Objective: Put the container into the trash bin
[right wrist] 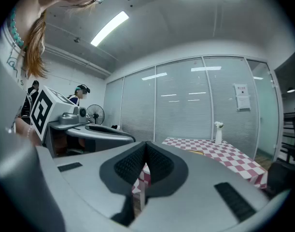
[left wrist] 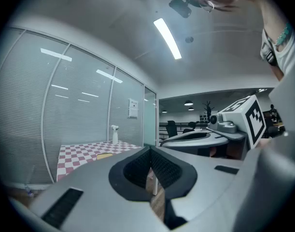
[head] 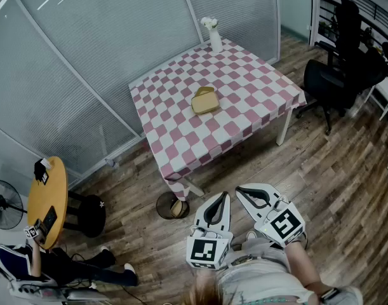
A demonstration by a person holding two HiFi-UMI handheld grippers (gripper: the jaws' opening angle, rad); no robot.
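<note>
While the left gripper (head: 223, 199) and right gripper (head: 242, 192) are being held closed on nothing at the near side, the tan container (head: 205, 100) is being supported by the checked table (head: 244, 81), well apart from both. Something tan is being held in the trash bin (head: 169, 206) at the table's near-left corner.

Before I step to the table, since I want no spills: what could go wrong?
The container lies in the middle of the table, a long reach; the left gripper and right gripper are shut and must open first. The vase at the far corner could tip at a bump. The bin is small, by the near corner: a drop may miss.
</note>
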